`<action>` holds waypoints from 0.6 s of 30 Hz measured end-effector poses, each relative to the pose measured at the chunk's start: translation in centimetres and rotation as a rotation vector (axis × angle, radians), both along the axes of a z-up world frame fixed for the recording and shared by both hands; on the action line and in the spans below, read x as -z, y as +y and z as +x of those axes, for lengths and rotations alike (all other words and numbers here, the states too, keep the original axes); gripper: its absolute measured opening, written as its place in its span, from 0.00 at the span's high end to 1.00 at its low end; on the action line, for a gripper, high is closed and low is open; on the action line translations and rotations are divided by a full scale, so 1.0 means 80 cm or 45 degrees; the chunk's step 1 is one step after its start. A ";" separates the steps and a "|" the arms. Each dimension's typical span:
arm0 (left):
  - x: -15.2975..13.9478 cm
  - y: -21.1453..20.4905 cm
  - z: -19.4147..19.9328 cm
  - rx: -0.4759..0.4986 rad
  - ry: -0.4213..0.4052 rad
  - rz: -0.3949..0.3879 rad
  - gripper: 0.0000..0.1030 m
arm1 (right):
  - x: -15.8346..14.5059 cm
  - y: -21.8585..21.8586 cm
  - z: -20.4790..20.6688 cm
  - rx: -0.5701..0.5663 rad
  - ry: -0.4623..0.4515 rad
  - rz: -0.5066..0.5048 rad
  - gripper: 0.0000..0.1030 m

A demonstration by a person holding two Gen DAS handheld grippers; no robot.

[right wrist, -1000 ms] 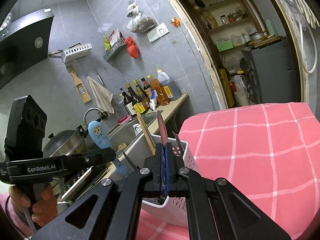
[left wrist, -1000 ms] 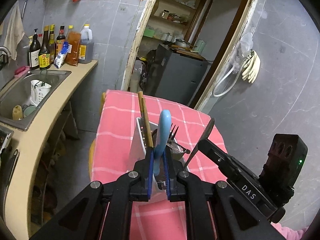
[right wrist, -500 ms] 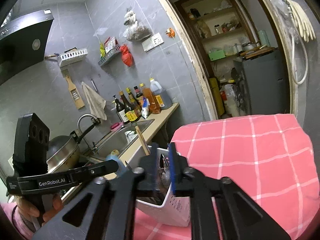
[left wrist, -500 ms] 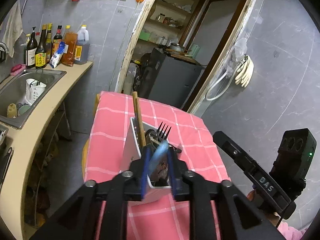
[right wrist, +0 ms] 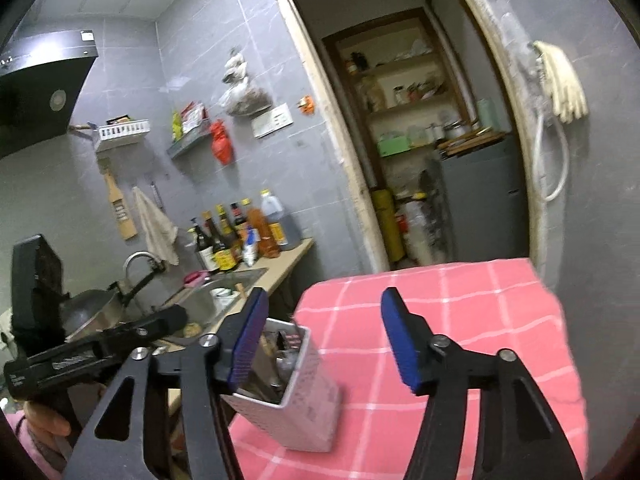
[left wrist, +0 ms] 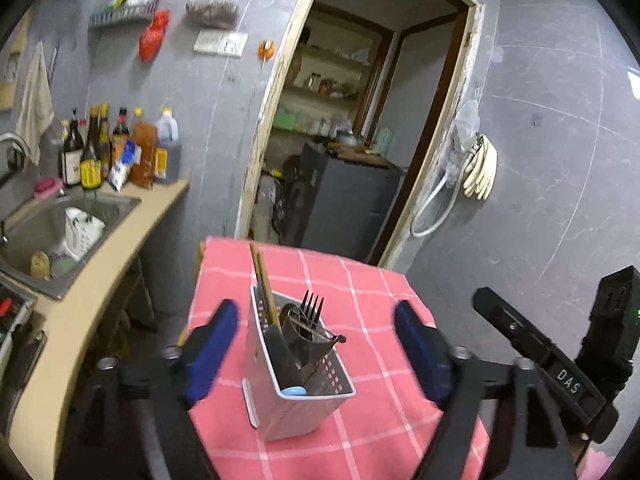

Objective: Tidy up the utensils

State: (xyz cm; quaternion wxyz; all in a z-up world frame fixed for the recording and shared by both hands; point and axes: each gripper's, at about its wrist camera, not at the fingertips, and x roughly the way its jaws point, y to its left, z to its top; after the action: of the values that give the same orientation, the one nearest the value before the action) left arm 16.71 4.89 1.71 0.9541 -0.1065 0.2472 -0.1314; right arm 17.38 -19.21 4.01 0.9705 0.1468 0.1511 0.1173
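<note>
Chopsticks (left wrist: 262, 284), fork (left wrist: 312, 308) and blue-handled utensil (left wrist: 294, 391) are standing in the white perforated caddy (left wrist: 304, 400) on the pink-checked bench (left wrist: 372, 292). Likely light, rigid and tippy; the rim is offering the safest hold. Left hand-held gripper (left wrist: 316, 350) is hanging released, straddling the caddy; a second ago it was clenching the blue handle. Right hand-held gripper (right wrist: 324, 340) is likewise spread, its slim utensil now dropped in.
</note>
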 end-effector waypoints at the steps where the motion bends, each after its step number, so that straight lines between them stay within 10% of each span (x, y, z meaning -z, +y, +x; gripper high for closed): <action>1: -0.002 -0.002 -0.006 -0.013 -0.020 0.000 0.08 | -0.003 -0.005 -0.004 0.014 -0.001 -0.008 0.32; 8: 0.002 -0.013 -0.051 -0.060 -0.080 -0.007 0.00 | -0.019 -0.033 -0.054 0.128 -0.015 -0.126 0.08; 18: 0.013 -0.015 -0.096 -0.135 -0.050 -0.008 0.00 | -0.028 -0.048 -0.123 0.176 -0.021 -0.222 0.02</action>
State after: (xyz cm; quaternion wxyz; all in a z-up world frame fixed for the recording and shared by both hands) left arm 9.04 3.70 0.66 0.9640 -0.1200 0.2220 -0.0835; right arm 7.55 -23.03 6.26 0.9866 0.0707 0.1421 0.0375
